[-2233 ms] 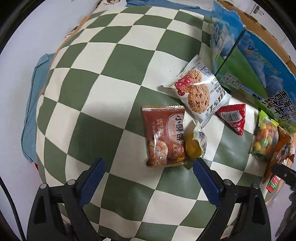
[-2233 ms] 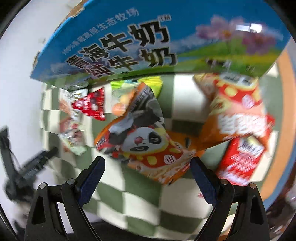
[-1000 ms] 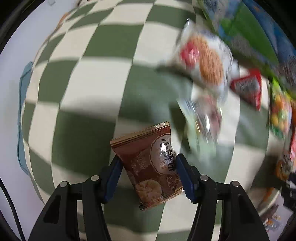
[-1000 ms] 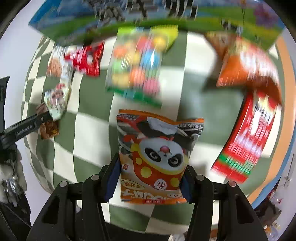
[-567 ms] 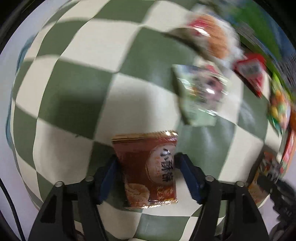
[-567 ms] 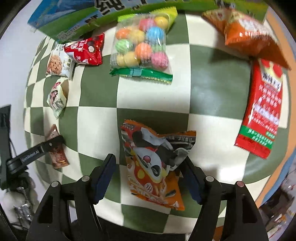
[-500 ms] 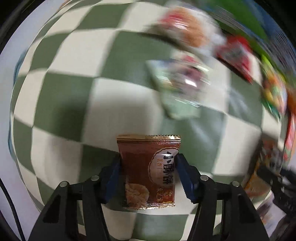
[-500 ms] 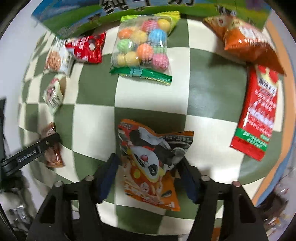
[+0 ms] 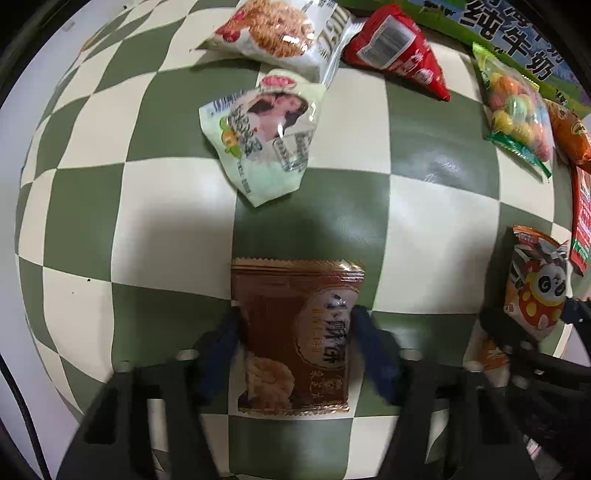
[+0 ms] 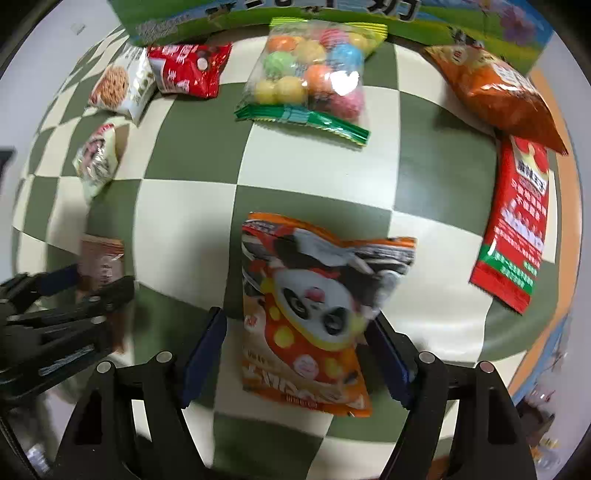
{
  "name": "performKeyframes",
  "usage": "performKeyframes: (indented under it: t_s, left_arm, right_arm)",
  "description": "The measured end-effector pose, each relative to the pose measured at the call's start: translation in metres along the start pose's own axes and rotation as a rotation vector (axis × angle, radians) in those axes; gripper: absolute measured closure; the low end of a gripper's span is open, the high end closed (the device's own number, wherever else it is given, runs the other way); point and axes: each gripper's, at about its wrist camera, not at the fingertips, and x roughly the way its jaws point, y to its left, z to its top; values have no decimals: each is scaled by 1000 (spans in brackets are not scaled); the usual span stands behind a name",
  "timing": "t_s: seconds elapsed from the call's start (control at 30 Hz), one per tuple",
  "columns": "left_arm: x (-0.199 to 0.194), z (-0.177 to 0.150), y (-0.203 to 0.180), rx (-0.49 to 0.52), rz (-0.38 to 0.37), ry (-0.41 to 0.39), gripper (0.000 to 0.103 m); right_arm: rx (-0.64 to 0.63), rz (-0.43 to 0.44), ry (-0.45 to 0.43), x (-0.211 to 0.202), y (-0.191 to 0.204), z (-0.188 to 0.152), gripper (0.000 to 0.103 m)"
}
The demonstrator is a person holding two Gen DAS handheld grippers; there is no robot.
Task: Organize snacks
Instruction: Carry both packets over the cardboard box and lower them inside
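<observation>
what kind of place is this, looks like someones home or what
Probably a home table or a staged tabletop; it's hard to be sure. A green and cream checkered cloth covers it, packaged snacks such as a bag of coloured candy balls lie spread out, and a printed milk carton box stands behind them.

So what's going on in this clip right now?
A person is sorting snack packets on a green-and-cream checkered cloth, one handheld gripper per hand. The left gripper has its pads against a brown biscuit packet. The right gripper brackets an orange panda packet, with a gap at its left pad. Other packets line a milk carton.
</observation>
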Motion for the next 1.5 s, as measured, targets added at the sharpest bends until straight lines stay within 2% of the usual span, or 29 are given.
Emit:
performKeyframes:
  t_s: [0.07, 0.13, 0.2, 0.33, 0.43, 0.5, 0.6, 0.67, 0.77, 0.87, 0.93, 1.1, 1.27, 1.5]
  left_arm:
    - [-5, 1, -14, 14, 6, -11, 52]
    - [-14, -1, -19, 20, 1, -22, 52]
    - [-24, 1, -21, 15, -21, -30, 52]
    - [-67, 6, -29, -2, -115, -76, 52]
    - [-112, 25, -35, -18, -197, -135, 52]
    - [-145, 44, -39, -21, -246, -176, 52]
    - [-182, 93, -40, -17, -306, -226, 52]
    - [-202, 129, -46, 7, -311, -261, 52]
    - [-230, 170, -54, 31, -294, -280, 52]
    - [-219, 221, -52, 35, -251, -281, 52]
    - [-207, 253, -47, 13, -242, -253, 52]
    - [-171, 314, -45, -16, -208, -144, 52]
    - [-125, 337, -44, -17, -161, -44, 52]
    - [-87, 342, -37, -44, -142, 74, 50]
  right_arm:
    - [-1, -41, -25, 2, 3, -4, 37]
    - [-1, -34, -53, -3, 7, -9, 46]
    - [12, 3, -68, -13, 5, -12, 49]
    - [51, 94, -87, -44, -6, -18, 50]
    - [58, 159, -117, -87, -43, -22, 50]
    - [64, 205, -153, -121, -59, -9, 50]
    - [57, 250, -227, -170, -76, 26, 50]
    - [56, 282, -279, -204, -85, 51, 50]
    - [48, 310, -343, -232, -88, 96, 50]
    - [47, 306, -373, -240, -90, 142, 50]
    - [56, 308, -361, -229, -83, 181, 50]
    - [54, 330, -254, -189, -80, 246, 50]
    - [62, 364, -142, -142, -74, 276, 50]
    - [81, 409, -23, -90, -63, 295, 46]
